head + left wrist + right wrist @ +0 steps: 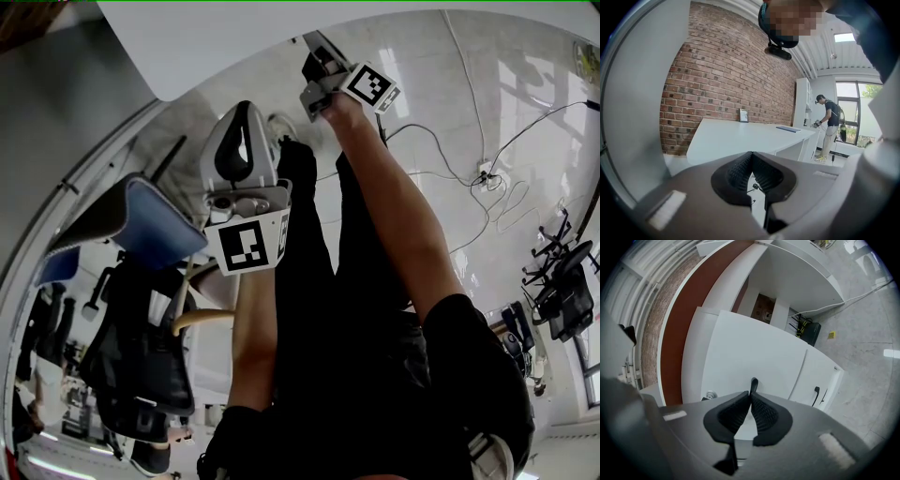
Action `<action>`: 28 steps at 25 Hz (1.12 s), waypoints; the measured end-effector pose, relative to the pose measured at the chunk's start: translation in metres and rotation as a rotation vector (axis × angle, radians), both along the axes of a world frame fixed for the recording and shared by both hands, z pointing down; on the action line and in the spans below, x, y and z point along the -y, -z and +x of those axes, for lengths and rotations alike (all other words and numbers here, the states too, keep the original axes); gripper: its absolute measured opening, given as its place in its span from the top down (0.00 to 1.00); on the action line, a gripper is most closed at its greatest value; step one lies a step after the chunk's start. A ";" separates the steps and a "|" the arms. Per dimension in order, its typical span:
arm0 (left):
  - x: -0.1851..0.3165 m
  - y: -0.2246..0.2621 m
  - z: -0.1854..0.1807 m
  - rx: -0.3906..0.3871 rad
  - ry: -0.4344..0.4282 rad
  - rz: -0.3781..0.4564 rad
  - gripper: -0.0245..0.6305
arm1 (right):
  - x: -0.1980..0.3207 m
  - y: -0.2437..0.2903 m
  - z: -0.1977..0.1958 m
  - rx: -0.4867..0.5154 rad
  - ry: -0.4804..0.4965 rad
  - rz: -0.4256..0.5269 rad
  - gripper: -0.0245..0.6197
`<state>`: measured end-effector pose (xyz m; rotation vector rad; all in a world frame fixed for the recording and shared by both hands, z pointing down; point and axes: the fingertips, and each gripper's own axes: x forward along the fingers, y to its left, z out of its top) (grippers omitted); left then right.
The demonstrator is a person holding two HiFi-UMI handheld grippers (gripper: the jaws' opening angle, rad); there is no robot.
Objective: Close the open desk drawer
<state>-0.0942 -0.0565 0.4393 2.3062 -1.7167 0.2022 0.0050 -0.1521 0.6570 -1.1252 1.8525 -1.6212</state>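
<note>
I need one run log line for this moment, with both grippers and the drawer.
left gripper: shut, empty | right gripper: shut, tips at drawer handle | grip on handle: unclear

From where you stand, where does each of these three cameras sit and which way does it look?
Left gripper view: on the left gripper, looking along its shut jaws at a white desk and brick wall; the person's head above.
Right gripper view: on the right gripper, shut jaws by a black handle on a white drawer.
Head view: on the person's head, facing steeply down; arms, legs, both grippers, shared with their own views.
</note>
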 end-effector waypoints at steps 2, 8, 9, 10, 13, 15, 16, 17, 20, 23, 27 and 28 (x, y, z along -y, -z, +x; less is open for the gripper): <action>0.001 0.000 -0.002 -0.003 0.005 0.003 0.94 | 0.001 0.000 -0.001 -0.001 0.005 0.005 0.93; 0.009 0.000 -0.002 -0.003 0.016 0.003 0.94 | 0.015 0.003 -0.003 -0.003 0.008 0.013 0.93; 0.011 0.000 -0.001 -0.002 0.016 0.003 0.94 | 0.017 0.004 -0.003 0.000 0.006 0.013 0.93; 0.013 0.000 0.000 -0.002 0.016 0.003 0.94 | 0.020 0.004 -0.003 0.003 0.004 0.012 0.93; 0.015 -0.001 0.001 -0.008 0.017 0.002 0.94 | 0.024 0.004 -0.006 0.004 0.007 0.014 0.93; 0.017 -0.003 0.001 -0.007 0.017 0.001 0.94 | 0.026 0.004 -0.008 0.006 0.007 0.016 0.93; 0.019 -0.003 0.001 -0.009 0.020 0.006 0.94 | 0.027 0.003 -0.007 0.009 0.006 0.016 0.93; 0.021 -0.002 0.002 -0.011 0.022 0.010 0.94 | 0.029 0.003 -0.007 0.012 0.005 0.016 0.93; 0.024 -0.002 0.003 -0.014 0.027 0.011 0.94 | 0.034 0.003 -0.007 0.012 0.007 0.020 0.93; 0.021 -0.001 -0.002 -0.018 0.040 0.011 0.94 | 0.032 0.005 -0.011 0.024 0.012 0.019 0.92; 0.015 0.000 -0.004 -0.013 0.043 0.002 0.94 | 0.030 0.004 -0.013 0.010 0.026 0.016 0.90; 0.015 0.002 -0.004 -0.012 0.044 0.006 0.94 | 0.030 0.004 -0.011 0.002 0.026 0.016 0.90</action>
